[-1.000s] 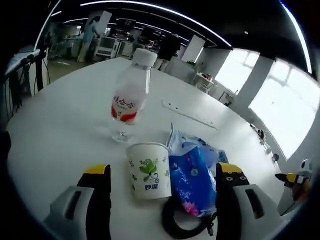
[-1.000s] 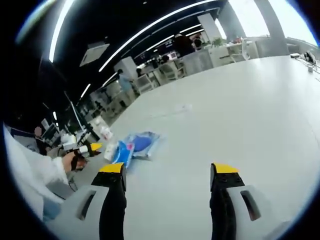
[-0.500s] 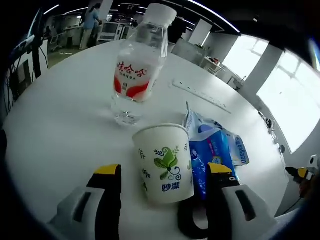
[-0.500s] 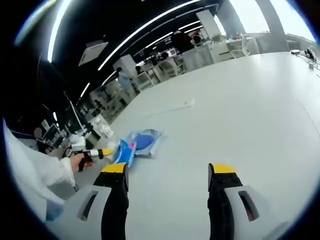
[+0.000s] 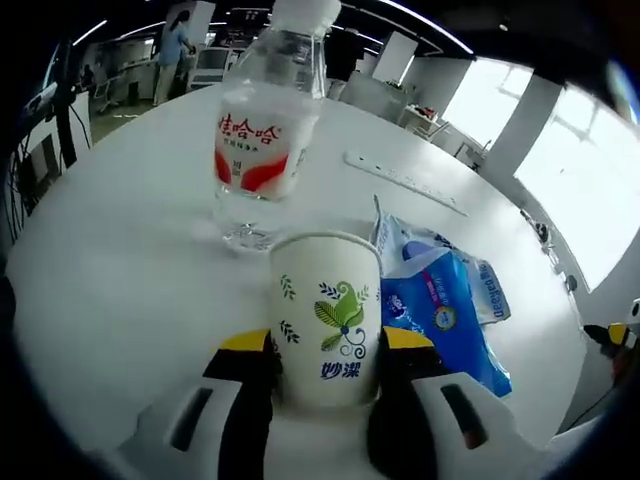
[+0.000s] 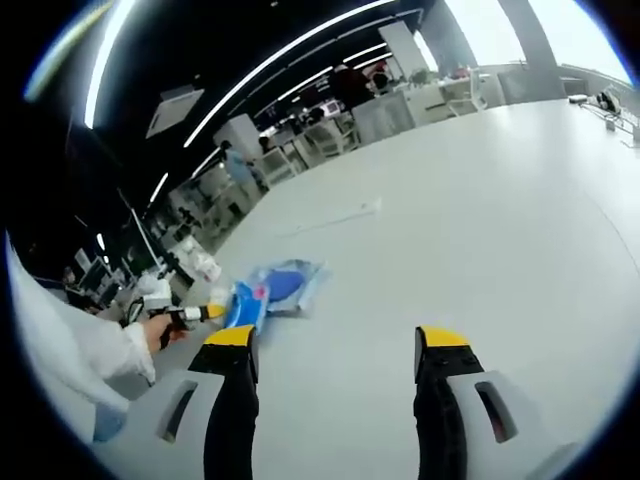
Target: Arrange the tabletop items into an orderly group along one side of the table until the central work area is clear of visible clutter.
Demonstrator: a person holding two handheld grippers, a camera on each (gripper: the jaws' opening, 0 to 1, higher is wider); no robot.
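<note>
Bottle [image 5: 265, 130] behind cup [image 5: 328, 318] (packet [image 5: 440, 305] beside)

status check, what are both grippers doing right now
Left hand-held gripper closed around paper cup. Right hand-held gripper open, over bare table. Water bottle right behind cup, blue tissue pack beside it.
</note>
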